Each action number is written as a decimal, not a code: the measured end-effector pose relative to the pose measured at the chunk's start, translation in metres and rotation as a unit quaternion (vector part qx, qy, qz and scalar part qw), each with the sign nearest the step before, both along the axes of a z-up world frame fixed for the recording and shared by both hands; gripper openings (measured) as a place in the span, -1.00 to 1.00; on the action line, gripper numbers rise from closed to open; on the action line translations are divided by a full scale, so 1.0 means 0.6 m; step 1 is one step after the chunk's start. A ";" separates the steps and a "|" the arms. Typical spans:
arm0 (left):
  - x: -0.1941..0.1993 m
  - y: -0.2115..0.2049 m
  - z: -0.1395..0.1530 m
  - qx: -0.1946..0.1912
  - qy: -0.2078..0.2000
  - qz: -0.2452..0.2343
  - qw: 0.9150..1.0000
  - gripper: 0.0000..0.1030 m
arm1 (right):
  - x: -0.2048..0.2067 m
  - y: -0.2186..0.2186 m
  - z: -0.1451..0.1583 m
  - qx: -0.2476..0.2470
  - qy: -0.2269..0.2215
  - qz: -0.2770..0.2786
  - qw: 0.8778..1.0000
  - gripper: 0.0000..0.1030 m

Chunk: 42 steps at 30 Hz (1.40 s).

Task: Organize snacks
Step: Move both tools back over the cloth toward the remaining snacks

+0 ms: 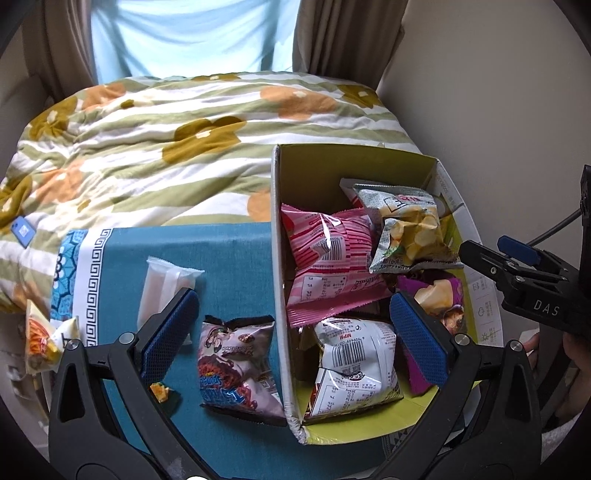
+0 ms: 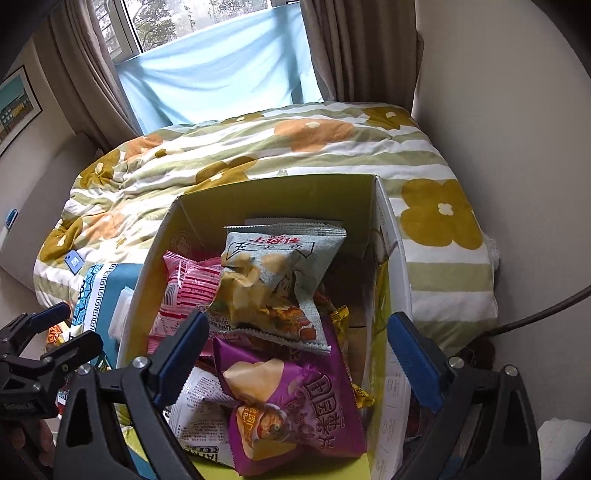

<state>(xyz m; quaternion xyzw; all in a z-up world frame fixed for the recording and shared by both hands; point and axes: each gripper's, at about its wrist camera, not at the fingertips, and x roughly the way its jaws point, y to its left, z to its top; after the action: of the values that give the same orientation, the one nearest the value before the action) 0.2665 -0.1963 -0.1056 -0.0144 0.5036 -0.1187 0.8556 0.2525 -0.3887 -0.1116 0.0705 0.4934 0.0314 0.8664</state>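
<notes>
Jaws spread wide, the right hand-held gripper (image 2: 297,354) hangs over an open box (image 2: 391,236) of snacks, gripping nothing; a grey chip bag (image 2: 280,273) and a purple bag (image 2: 295,402) lie between and below its blue pads (image 2: 184,350), untouched. The grey bag sits tilted on top of the pile, overlapping a pink bag (image 2: 184,291) on the left and the purple bag nearer the camera. A white packet (image 2: 195,410) with printed text lies low in the box beside the purple one.

The left hand-held gripper (image 1: 295,332) is likewise wide open and empty, straddling the box's left wall: its left pad (image 1: 170,332) hangs over the teal cloth on the table (image 1: 236,258), its right pad (image 1: 417,339) over the box's contents. Outside the box, a dark-printed snack bag (image 1: 240,365) lies on the cloth just beside the wall, between the pads. A pale wrapped packet (image 1: 166,288) rests farther left, partly behind the left pad, and an orange-patterned bag (image 1: 40,343) sits at the cloth's left edge. A small yellow sweet (image 1: 160,391) lies near the camera.

Behind the table, a flowered quilt (image 1: 166,147) covers a bed below a curtained window (image 2: 192,22).
</notes>
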 end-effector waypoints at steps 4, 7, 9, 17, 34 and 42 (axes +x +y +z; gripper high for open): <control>-0.014 -0.002 0.023 0.008 -0.020 -0.004 1.000 0.98 | -0.018 -0.001 0.022 -0.004 -0.016 -0.006 1.000 0.87; -0.030 0.002 0.043 0.010 -0.037 -0.001 0.999 0.98 | -0.033 0.005 0.043 -0.006 -0.029 -0.008 1.000 0.87; -0.042 0.011 0.058 0.009 -0.046 0.004 0.999 0.98 | -0.043 0.009 0.058 -0.004 -0.037 -0.004 0.999 0.87; -0.097 0.059 0.114 0.025 -0.085 0.028 0.996 0.98 | -0.084 0.049 0.120 -0.005 -0.095 0.031 0.995 0.87; -0.168 0.277 0.126 0.077 -0.116 0.056 0.989 0.98 | -0.135 0.271 0.152 0.007 -0.149 0.081 0.986 0.87; -0.171 0.438 0.099 0.077 -0.089 0.050 0.992 0.98 | -0.143 0.414 0.127 0.000 -0.133 0.067 0.989 0.87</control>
<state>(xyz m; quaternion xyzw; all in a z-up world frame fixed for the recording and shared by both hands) 0.1642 0.0662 -0.0462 0.0369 0.4313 -0.0377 0.9006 0.1668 -0.1401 -0.0353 0.0324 0.3777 0.0988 0.9201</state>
